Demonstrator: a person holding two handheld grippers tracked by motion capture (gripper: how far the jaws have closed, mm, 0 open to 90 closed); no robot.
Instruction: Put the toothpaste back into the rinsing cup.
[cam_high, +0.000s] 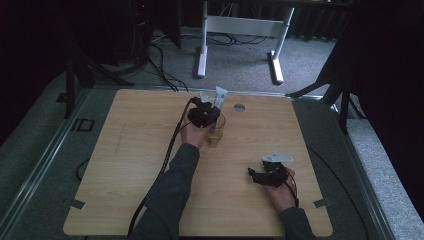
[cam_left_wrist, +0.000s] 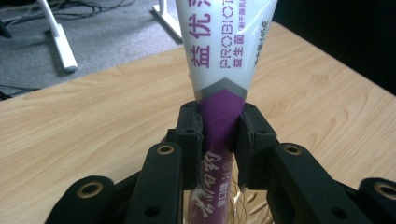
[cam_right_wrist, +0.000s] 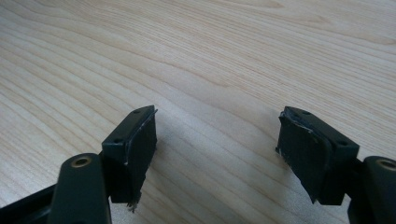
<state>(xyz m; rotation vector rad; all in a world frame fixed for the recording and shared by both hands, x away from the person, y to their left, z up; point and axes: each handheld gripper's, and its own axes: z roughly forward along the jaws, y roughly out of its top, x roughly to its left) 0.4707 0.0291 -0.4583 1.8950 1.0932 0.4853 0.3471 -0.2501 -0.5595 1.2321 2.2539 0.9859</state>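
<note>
Left gripper: we see our left gripper (cam_left_wrist: 218, 140) clamped on a toothpaste tube (cam_left_wrist: 223, 60), the two black jaws pressing its purple band from either side.

Grip point: the pads (cam_left_wrist: 194, 140) bite the narrower purple part, below the white printed shoulder that widens toward the flat crimped end.

Tube position: the tube stands upright, its lower end down inside a clear amber glass (cam_high: 216, 131); in the left gripper view we glimpse the glass rim just beneath the jaws.

Where on the table: in the high view the left gripper (cam_high: 204, 114) sits over the glass near the far middle of the wooden table (cam_high: 135, 165), with the white end of the tube (cam_high: 220, 95) poking up beyond it.

How the tube will handle: we judge it light and soft-walled; a hard squeeze could dent it or push paste toward the cap. Its glossy skin may slip, so the firm lower body is the better hold, as now.

How the glass will handle: we judge it rigid, breakable and easy to tip if the tube drags on its rim.

Right gripper: our right gripper (cam_high: 270, 174) rests near the right front of the table, well apart from the glass, jaws spread wide with nothing but bare wood between them.

Nearby: a round hole (cam_high: 239, 107) lies in the tabletop just beyond the glass.
</note>
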